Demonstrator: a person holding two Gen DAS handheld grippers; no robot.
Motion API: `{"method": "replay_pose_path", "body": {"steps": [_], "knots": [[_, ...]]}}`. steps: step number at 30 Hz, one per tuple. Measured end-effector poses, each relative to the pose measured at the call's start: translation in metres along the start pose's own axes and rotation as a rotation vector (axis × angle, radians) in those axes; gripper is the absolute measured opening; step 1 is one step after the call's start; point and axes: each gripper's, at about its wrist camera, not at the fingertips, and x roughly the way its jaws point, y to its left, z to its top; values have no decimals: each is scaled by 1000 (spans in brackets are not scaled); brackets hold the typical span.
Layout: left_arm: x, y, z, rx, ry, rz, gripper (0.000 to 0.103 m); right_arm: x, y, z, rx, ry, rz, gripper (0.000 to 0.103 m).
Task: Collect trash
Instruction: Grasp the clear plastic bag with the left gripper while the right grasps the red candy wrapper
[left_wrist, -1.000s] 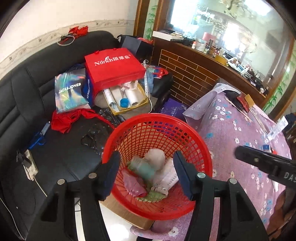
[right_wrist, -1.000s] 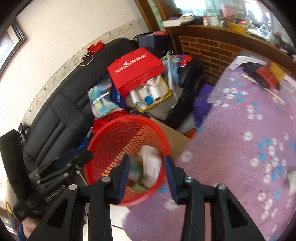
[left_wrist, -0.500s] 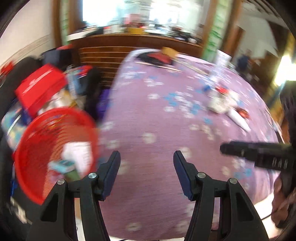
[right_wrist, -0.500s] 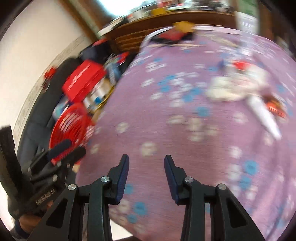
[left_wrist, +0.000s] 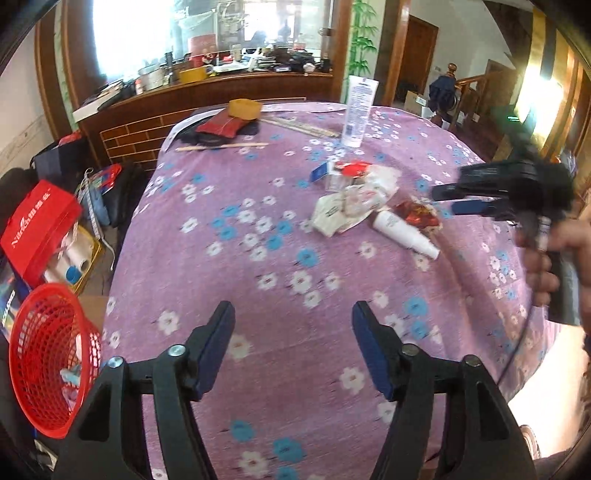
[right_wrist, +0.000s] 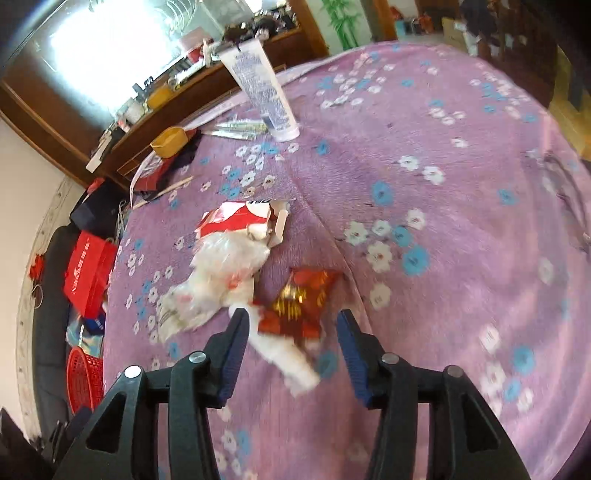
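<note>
On the purple flowered desk (left_wrist: 280, 369), several trash pieces are left: a red foil wrapper (right_wrist: 299, 302), a white bottle (right_wrist: 284, 354) and crumpled white packaging (right_wrist: 221, 273). Some trash is already held in the red basket (left_wrist: 33, 369). Both the left gripper (left_wrist: 293, 347) and right gripper (right_wrist: 290, 349) are shown empty, jaws opening.

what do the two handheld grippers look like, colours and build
Both are alike: the left gripper and right gripper have black plastic frames with silver rivets and two jaws lined with dark blue pads. Seen side-on, the right gripper has a black pistol-style handle held in a hand.
</note>
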Motion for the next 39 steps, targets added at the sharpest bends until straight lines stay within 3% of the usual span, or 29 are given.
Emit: {"method": "replay_pose_path", "body": {"steps": [6,10,11,17,26,28,29,30,34,39], "knots": [[1,-17,23,37,-5,13,73,47,-3,22,-7,97,-28,54],[8,-25,45,49,-14,-6,76,55,-11,12,-21,122,-43,37],[11,-27,50,47,-13,-19,76,51,-15,9,-21,118,-41,29],[52,-53,81,55,26,-89,76,3,-33,-19,-1,30,17,29],[139,-96,117,97,84,-53,75,-49,-56,-71,23,-17,10,29],[158,-102,119,116,107,-10,69,-55,-59,-78,32,-17,9,29],[168,-104,120,119,119,-7,53,-58,-61,-81,34,-17,9,29],[173,-104,120,119,121,-1,44,-62,-61,-85,30,-20,5,29],[166,-100,119,96,74,-14,43,-72,-61,-93,10,-33,-10,29],[126,-82,102,18,21,-54,43,-70,-48,-95,-14,-43,-1,29]]}}
